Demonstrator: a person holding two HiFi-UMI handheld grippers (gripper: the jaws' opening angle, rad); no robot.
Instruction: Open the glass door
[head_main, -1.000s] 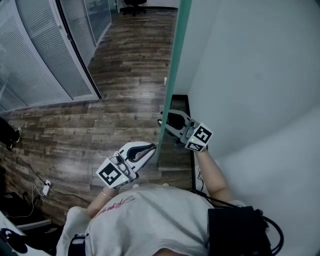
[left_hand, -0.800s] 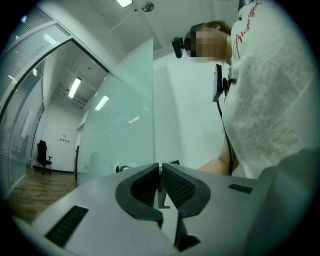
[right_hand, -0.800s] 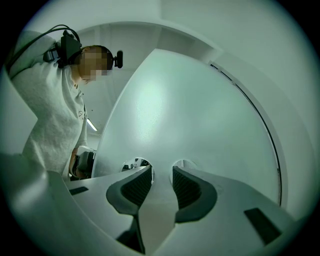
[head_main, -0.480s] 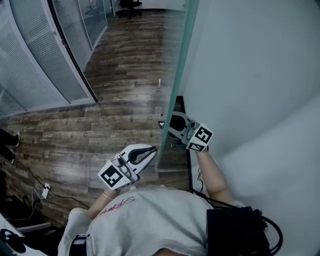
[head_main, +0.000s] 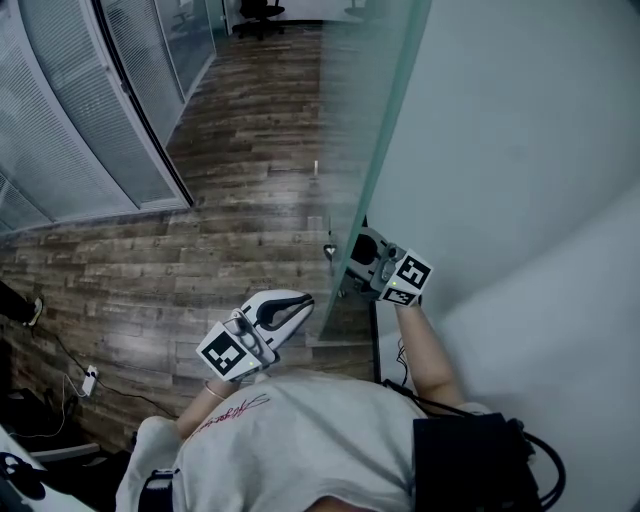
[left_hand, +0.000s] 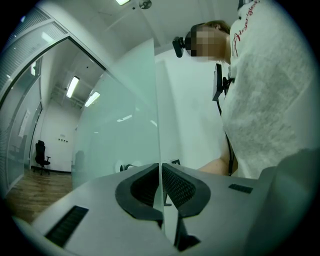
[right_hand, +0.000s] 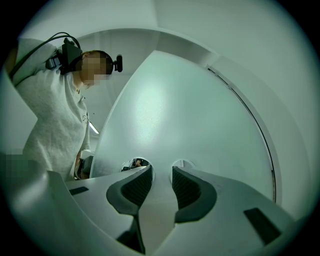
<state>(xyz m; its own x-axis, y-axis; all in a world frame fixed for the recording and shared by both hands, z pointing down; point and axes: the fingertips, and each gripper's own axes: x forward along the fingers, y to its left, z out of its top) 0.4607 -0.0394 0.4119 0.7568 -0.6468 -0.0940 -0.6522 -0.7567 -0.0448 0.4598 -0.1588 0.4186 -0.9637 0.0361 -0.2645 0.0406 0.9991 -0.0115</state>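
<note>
Since a second ago the tall frosted, green-tinted glass door (head_main: 365, 130) has swung further. In the head view its teal edge leans more to the right, and more of the pane stands out over the dark wood-plank floor (head_main: 250, 170). My right gripper (head_main: 350, 255) has travelled with it on the pane's right side. Its jaws stand fairly wide, closed on what I take for the pale brushed-metal door handle (right_hand: 159, 212), which fills the gap between the pads. My left gripper (head_main: 300, 300) is just beside the door's edge and clear of it, jaws together on nothing.

Assessment: the swing-open step is in hand, with the door partly open. The next move calls for a steady sweep along the door's arc with the grip unchanged and the left gripper kept off the glass.
</note>
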